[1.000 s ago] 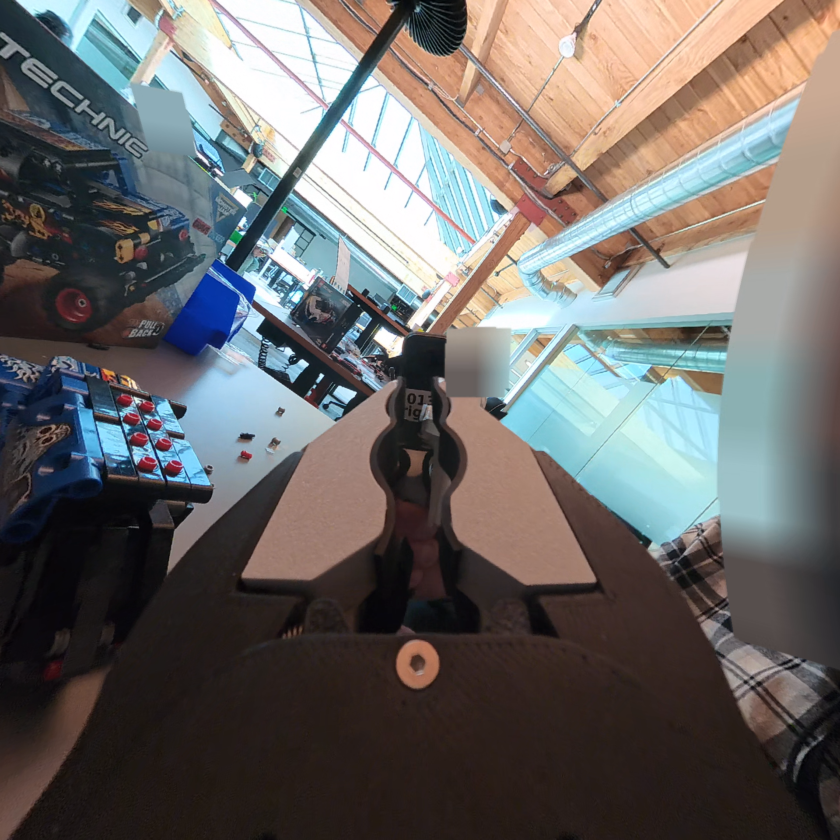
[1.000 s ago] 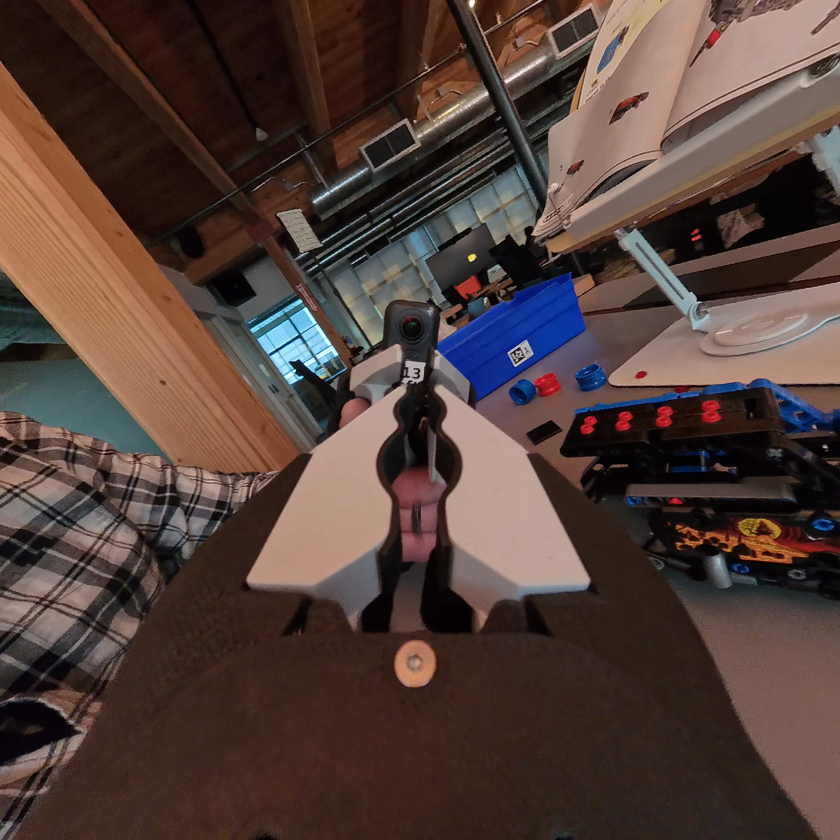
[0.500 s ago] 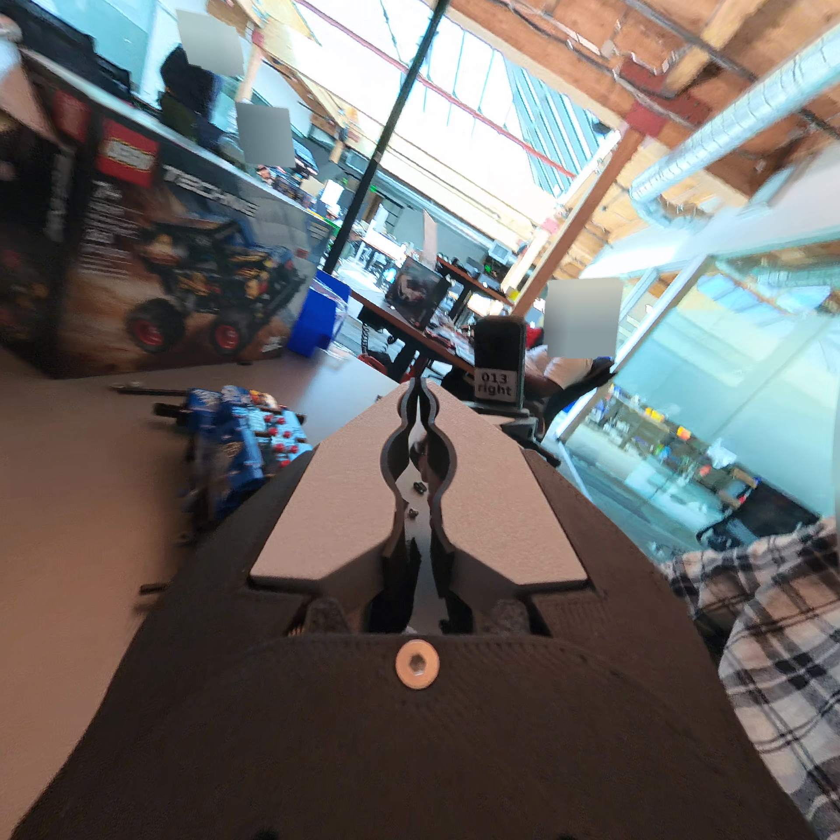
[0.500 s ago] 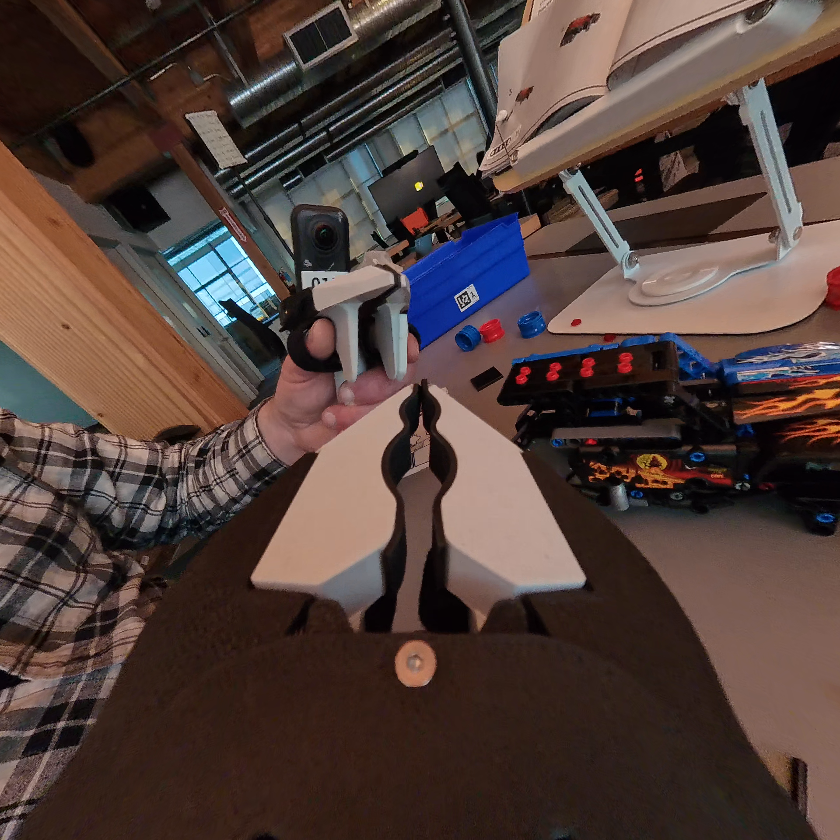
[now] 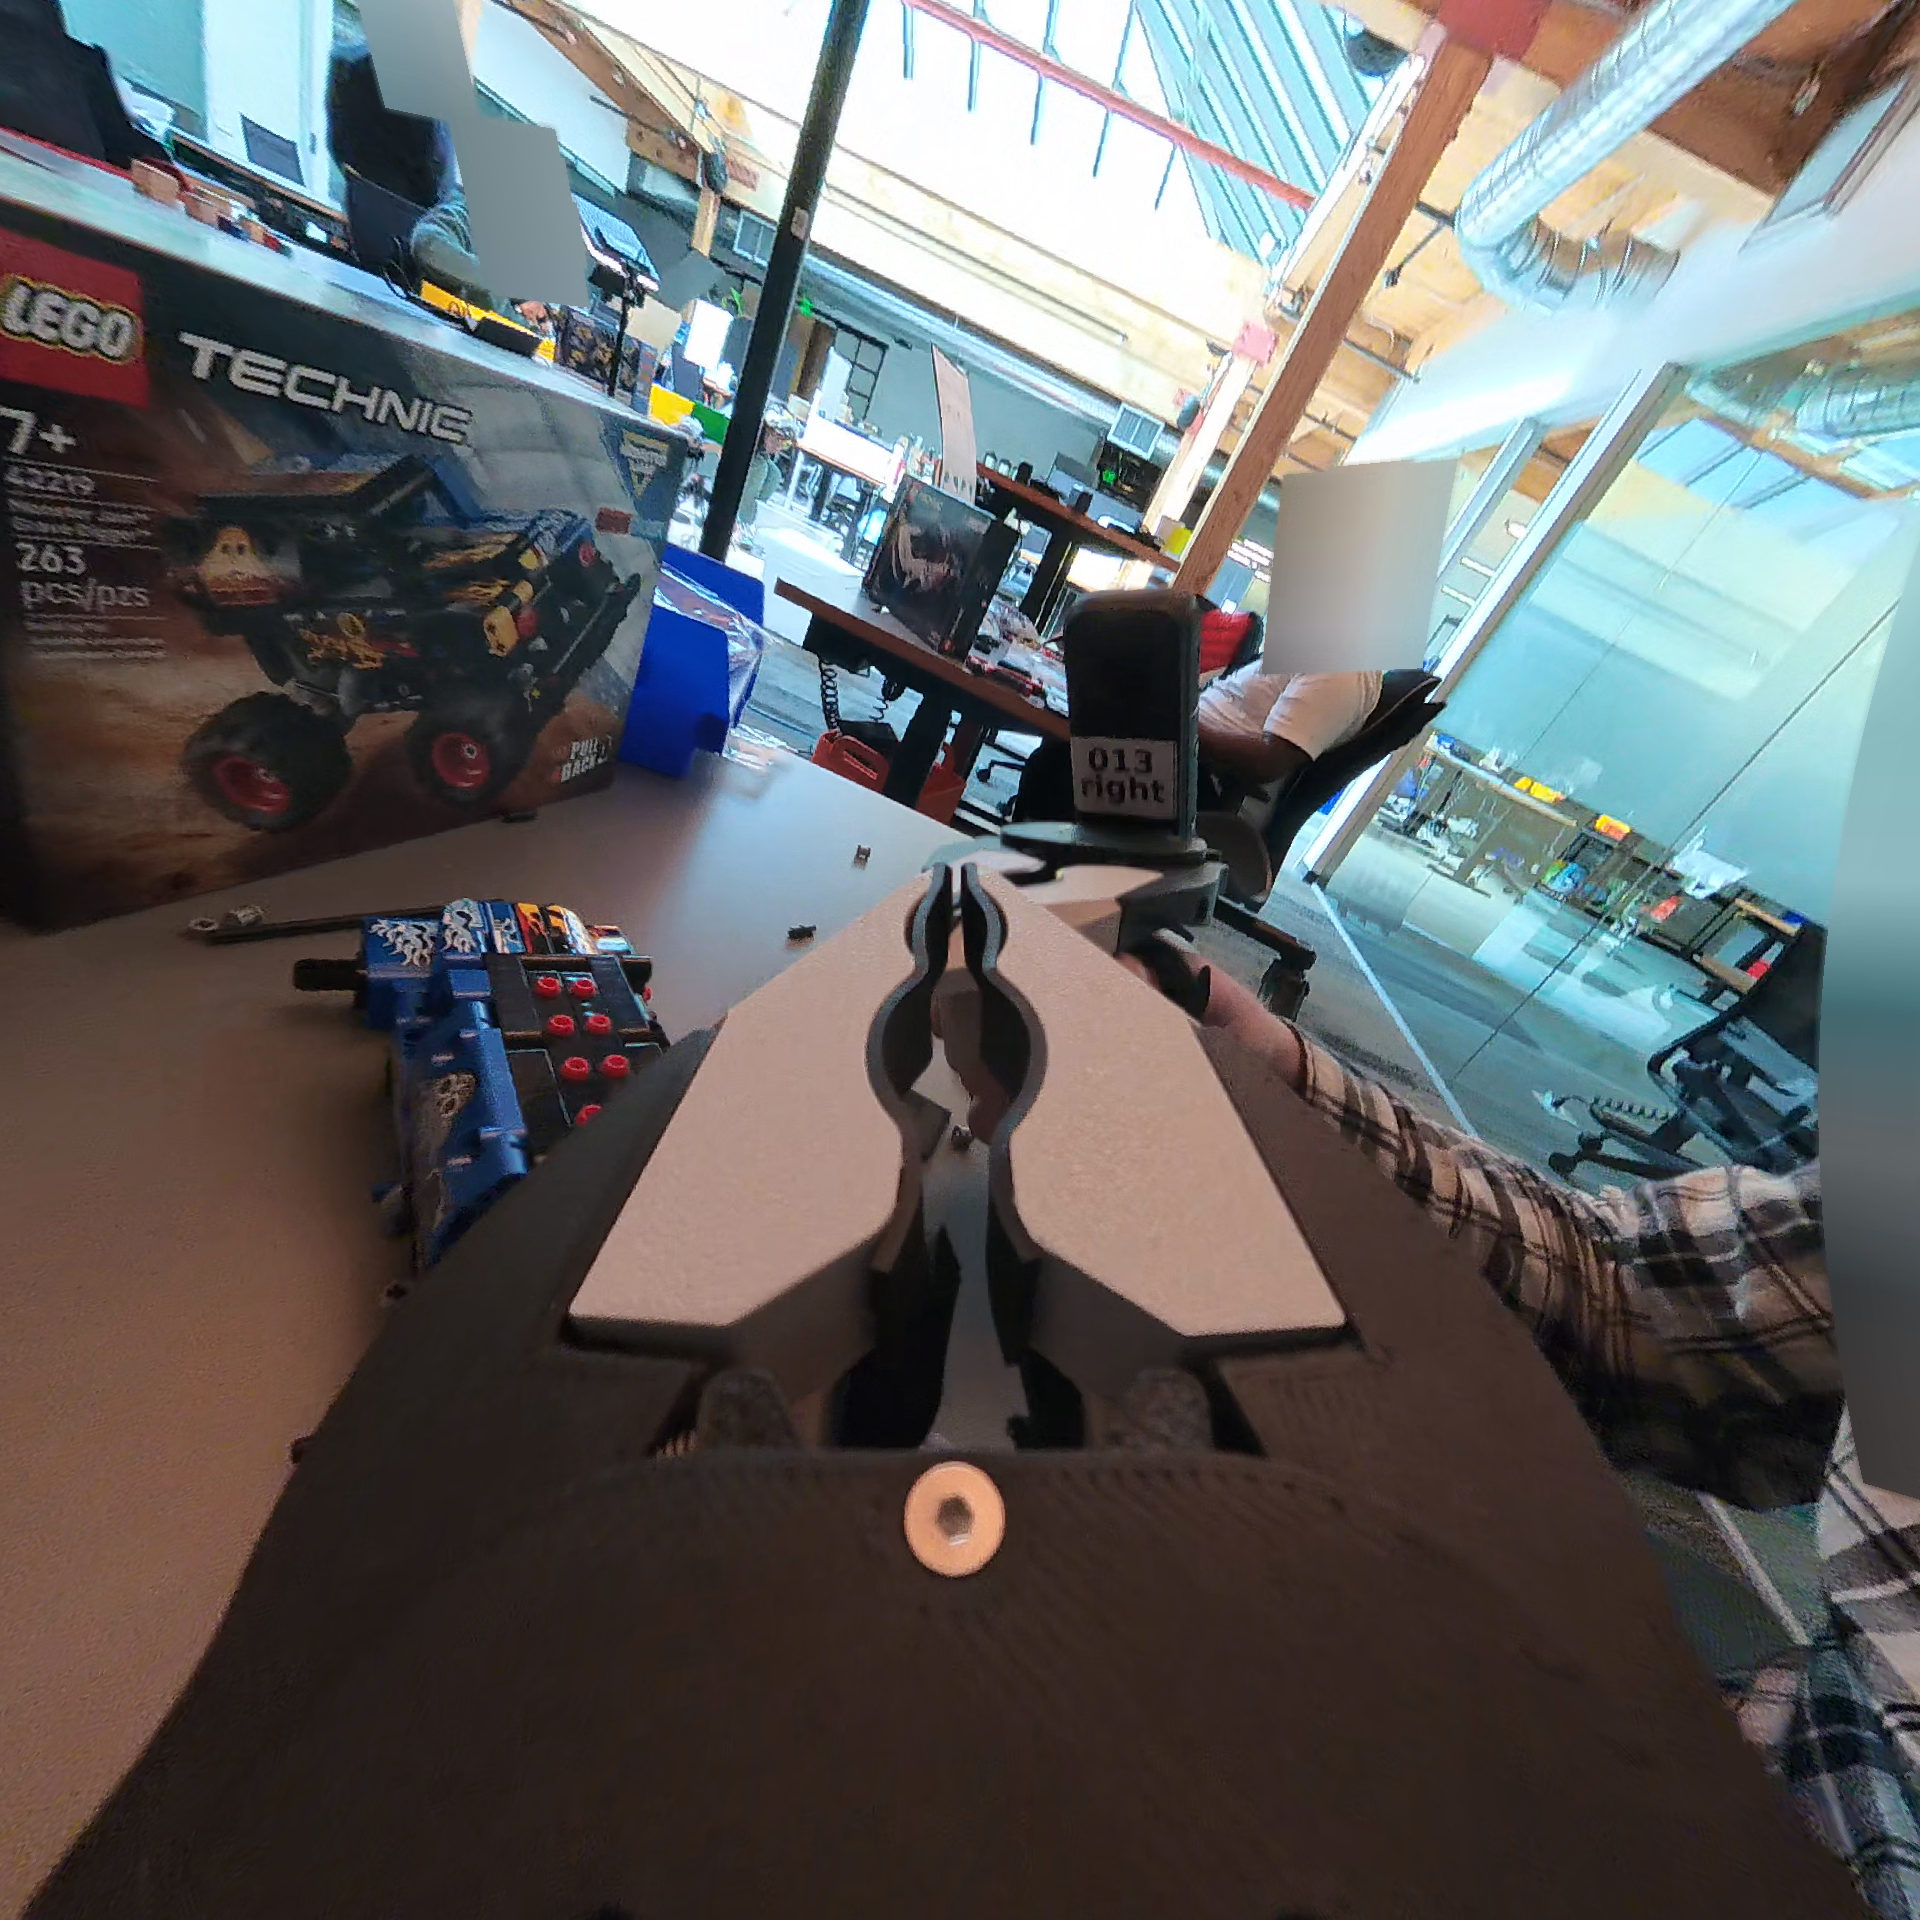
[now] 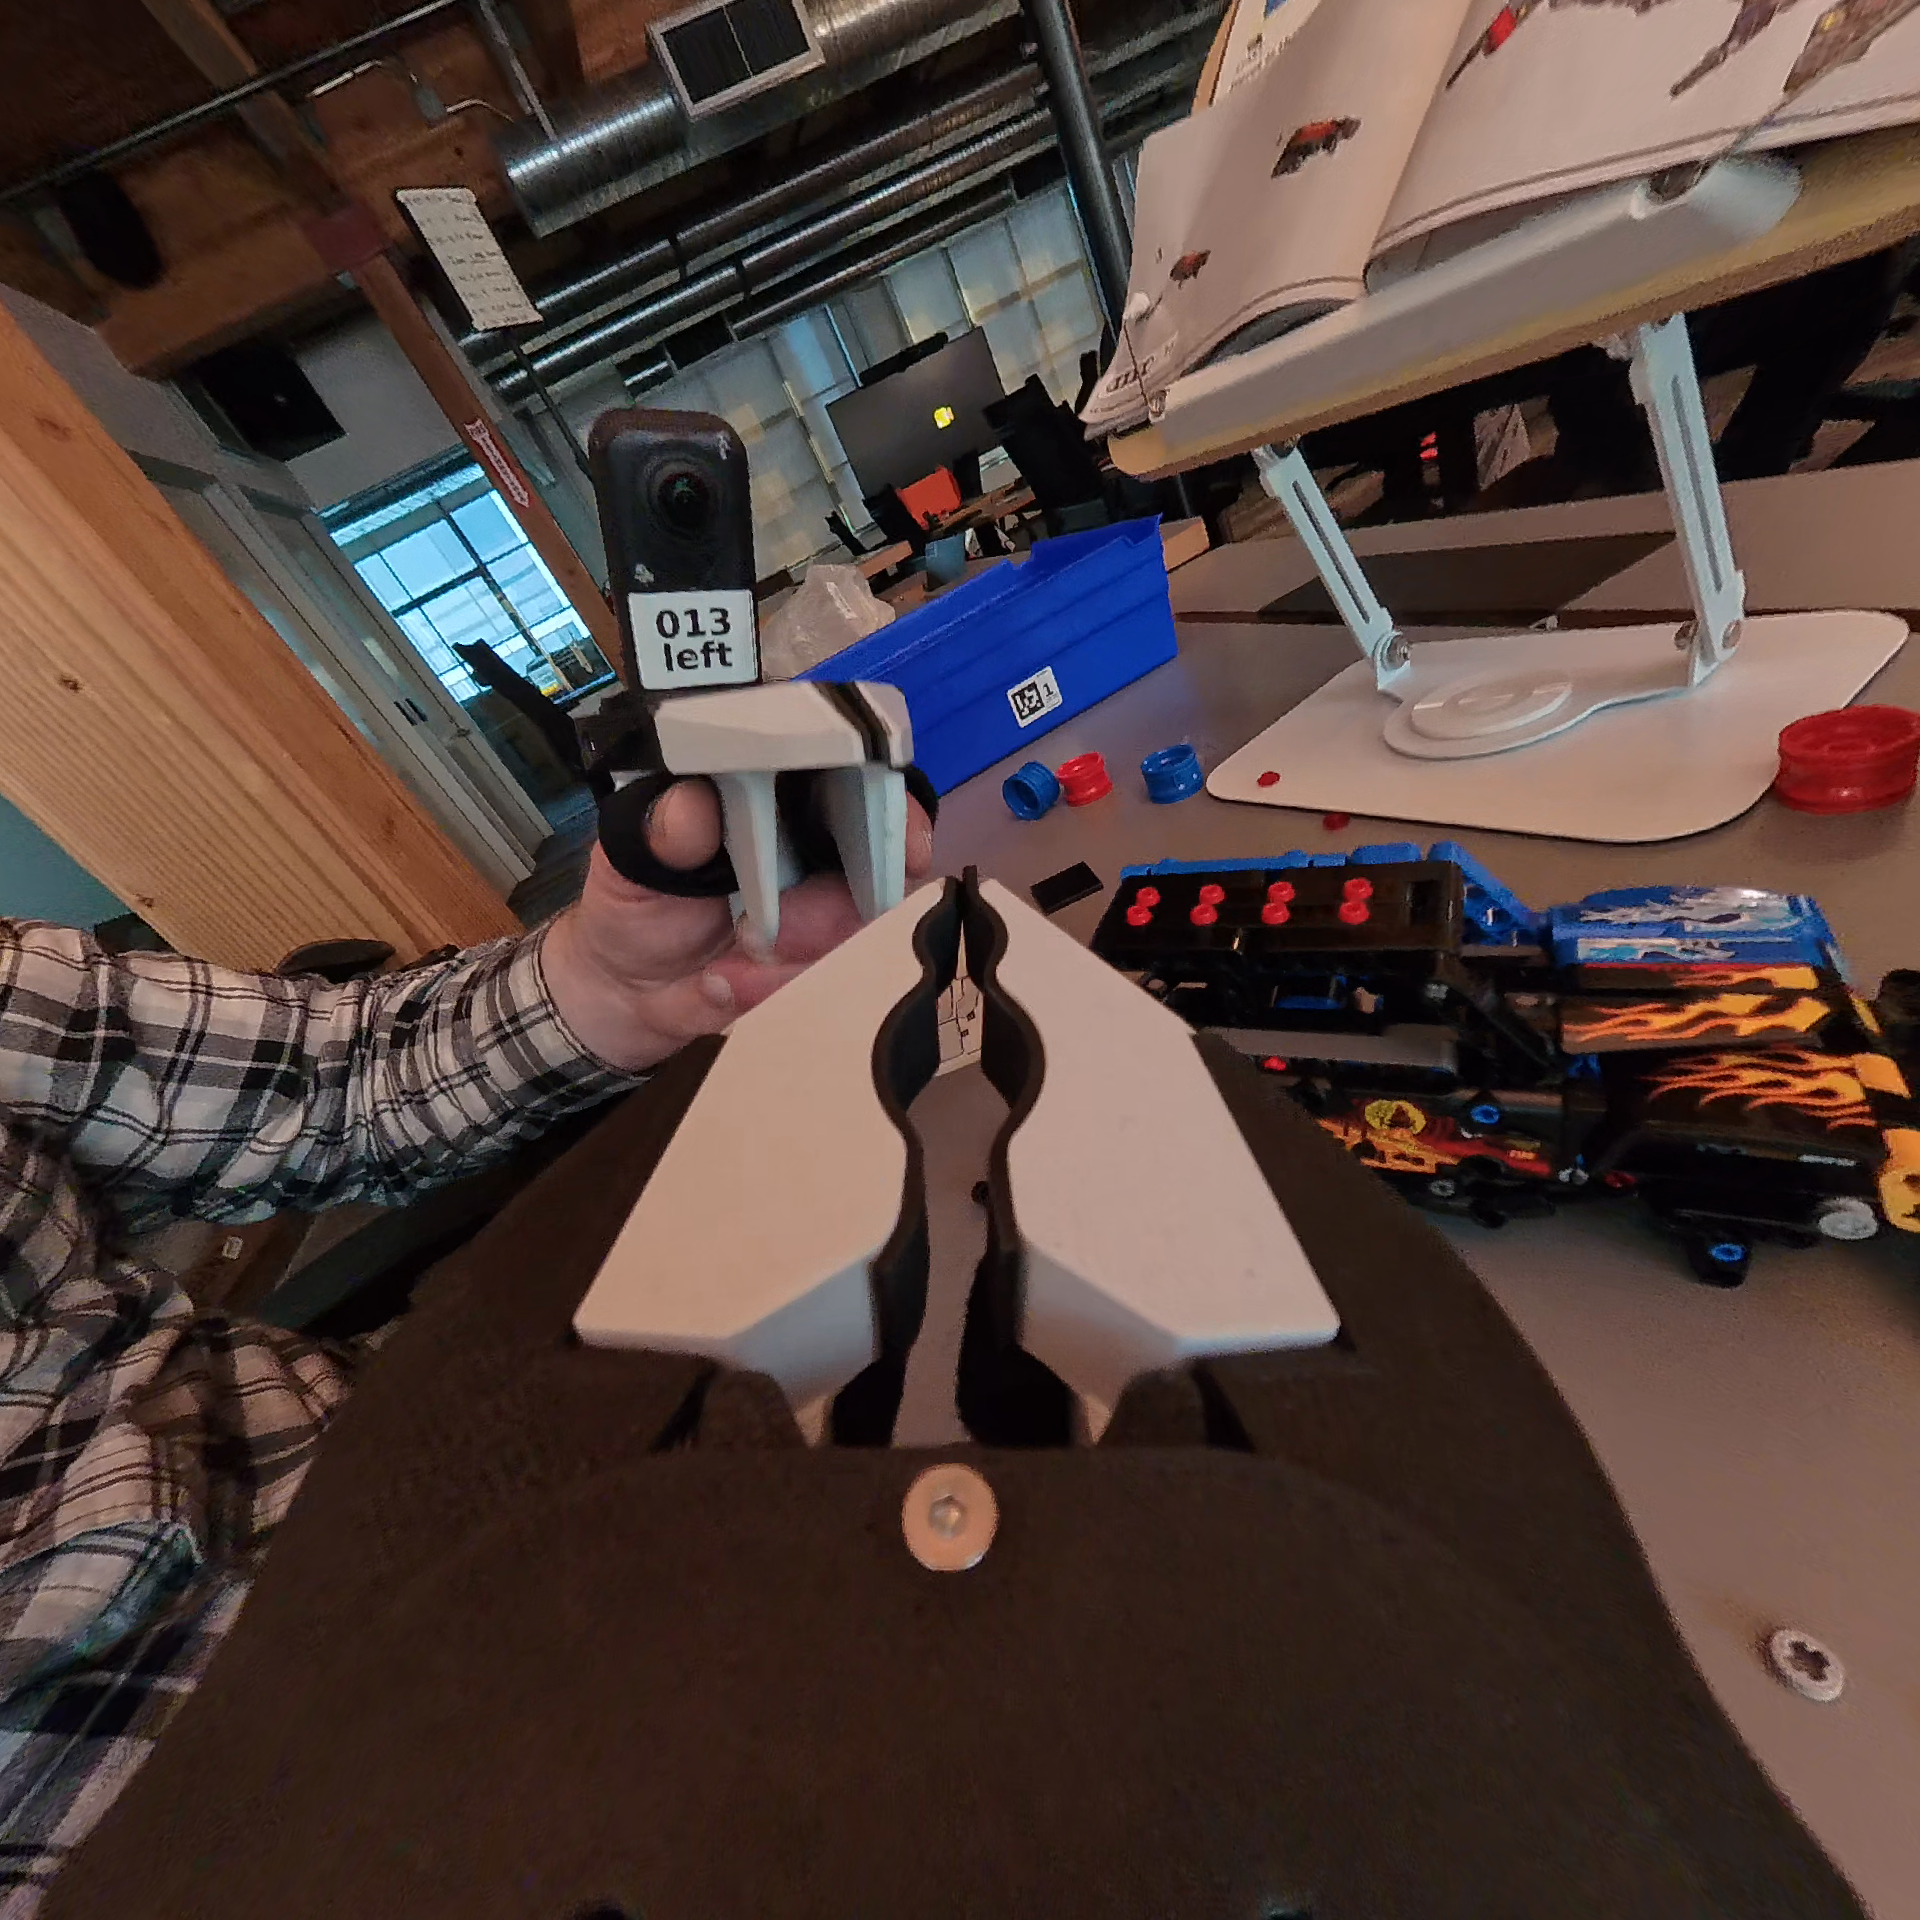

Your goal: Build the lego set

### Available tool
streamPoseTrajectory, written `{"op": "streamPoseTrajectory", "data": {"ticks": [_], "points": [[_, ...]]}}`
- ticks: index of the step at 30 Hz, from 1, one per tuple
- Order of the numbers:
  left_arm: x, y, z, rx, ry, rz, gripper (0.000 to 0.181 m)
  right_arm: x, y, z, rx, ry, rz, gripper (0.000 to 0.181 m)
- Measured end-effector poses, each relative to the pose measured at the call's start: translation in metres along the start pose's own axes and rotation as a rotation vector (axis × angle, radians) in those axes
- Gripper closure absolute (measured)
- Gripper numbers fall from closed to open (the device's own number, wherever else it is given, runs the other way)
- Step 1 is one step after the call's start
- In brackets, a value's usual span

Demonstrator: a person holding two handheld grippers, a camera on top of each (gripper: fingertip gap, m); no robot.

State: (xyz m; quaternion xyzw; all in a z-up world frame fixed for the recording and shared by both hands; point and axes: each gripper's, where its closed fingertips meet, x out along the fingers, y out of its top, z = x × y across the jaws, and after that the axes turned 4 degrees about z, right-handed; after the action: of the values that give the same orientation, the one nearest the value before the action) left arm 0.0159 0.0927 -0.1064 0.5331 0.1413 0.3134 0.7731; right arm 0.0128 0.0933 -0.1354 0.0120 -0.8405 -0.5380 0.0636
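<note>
Bare bench (image 6: 1714, 1434) lies open near the truck (image 6: 1507, 1029). Far right, the stand (image 6: 1558, 717), wheels (image 6: 1086, 779) and blue bin (image 6: 997, 644) crowd the way; the box (image 5: 301, 603) walls the far left.

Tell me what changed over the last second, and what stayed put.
Both grippers tipped down from pointing at each other near the ceiling to looking across the table. The left gripper and right gripper drew apart; the small piece seen between their fingers a second ago no longer shows. Both remain shut. The truck model and box stayed put.
</note>
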Motion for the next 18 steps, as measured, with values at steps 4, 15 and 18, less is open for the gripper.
{"op": "streamPoseTrajectory", "data": {"ticks": [4,15,18], "points": [[0.008,-0.014,0.005,0.041,0.002,-0.042,0.180,-0.004,0.009,0.001,-0.052,-0.007,0.016,0.181],[0.044,-0.088,0.013,0.639,0.147,-0.277,0.178,-0.026,0.050,-0.032,-0.227,0.060,0.180,0.181],[0.049,-0.105,0.007,0.709,0.162,-0.349,0.177,-0.031,0.055,-0.045,-0.280,0.083,0.212,0.181]]}}
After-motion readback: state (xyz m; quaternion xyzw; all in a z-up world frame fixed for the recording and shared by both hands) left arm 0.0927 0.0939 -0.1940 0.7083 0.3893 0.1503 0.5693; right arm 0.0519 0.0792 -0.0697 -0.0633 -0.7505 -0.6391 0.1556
